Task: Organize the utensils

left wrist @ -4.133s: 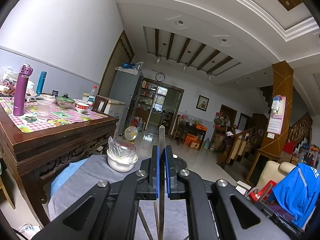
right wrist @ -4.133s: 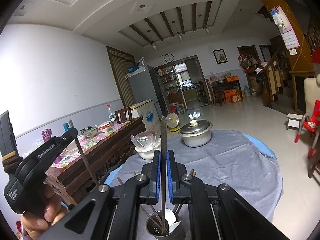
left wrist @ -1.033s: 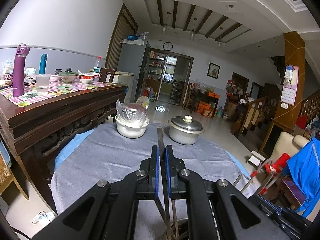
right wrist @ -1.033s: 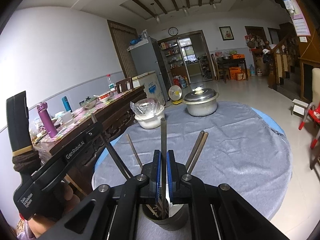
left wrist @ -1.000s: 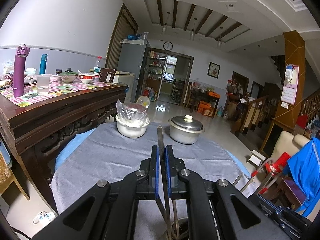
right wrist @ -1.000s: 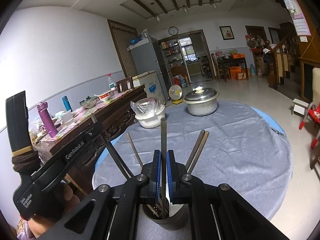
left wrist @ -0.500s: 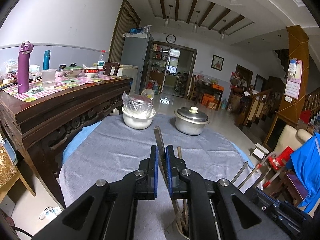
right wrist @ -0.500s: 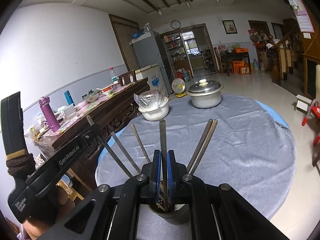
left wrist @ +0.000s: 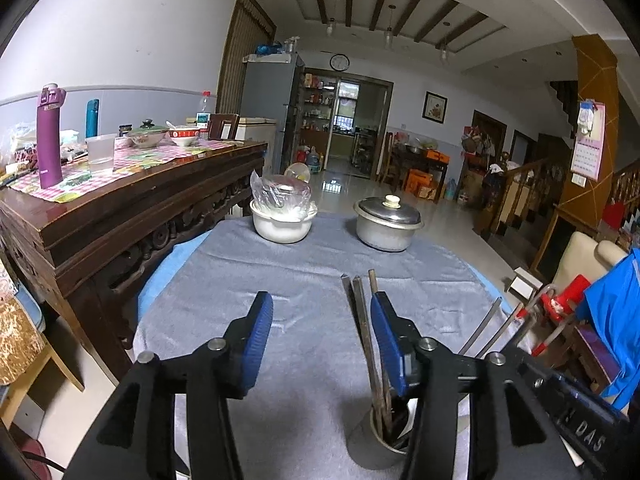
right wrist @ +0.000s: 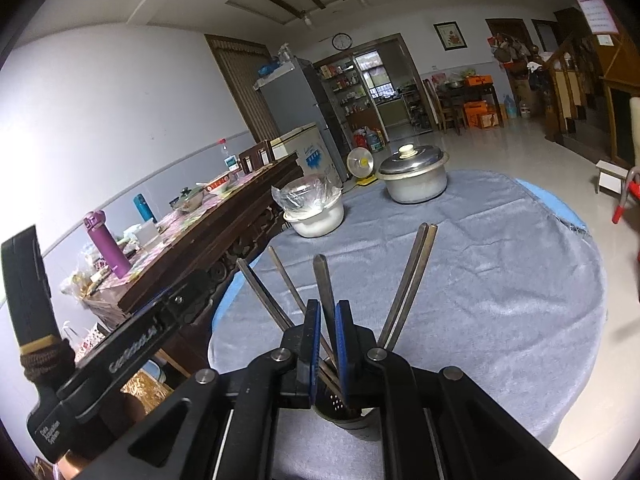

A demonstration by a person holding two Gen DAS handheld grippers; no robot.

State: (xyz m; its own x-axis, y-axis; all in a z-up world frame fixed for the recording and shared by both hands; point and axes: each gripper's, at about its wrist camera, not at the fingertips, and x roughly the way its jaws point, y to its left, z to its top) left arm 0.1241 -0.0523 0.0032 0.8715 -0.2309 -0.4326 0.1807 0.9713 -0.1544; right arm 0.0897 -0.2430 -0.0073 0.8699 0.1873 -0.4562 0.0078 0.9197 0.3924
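Utensil inventory, left to right. Your left tool (left wrist: pixel 322 338): fingers spread wide, holding nothing, above the grey-clothed surface (left wrist: pixel 304 276). Chopsticks (left wrist: pixel 362 320): several, standing in the metal holder (left wrist: pixel 378 440) just beside that tool's right finger. Your right tool (right wrist: pixel 325 334): pads drawn close around one upright chopstick (right wrist: pixel 323 284) over the same holder (right wrist: pixel 340 410); whether they pinch it, you cannot tell. White covered bowl (left wrist: pixel 282 220) and lidded pot (left wrist: pixel 386 222): far edge, apart.

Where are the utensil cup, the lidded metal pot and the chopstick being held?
utensil cup (left wrist: pixel 370 446), left wrist view, outer wall.
lidded metal pot (left wrist: pixel 386 230), left wrist view, side wall.
chopstick (right wrist: pixel 323 280), right wrist view, upper shaft.
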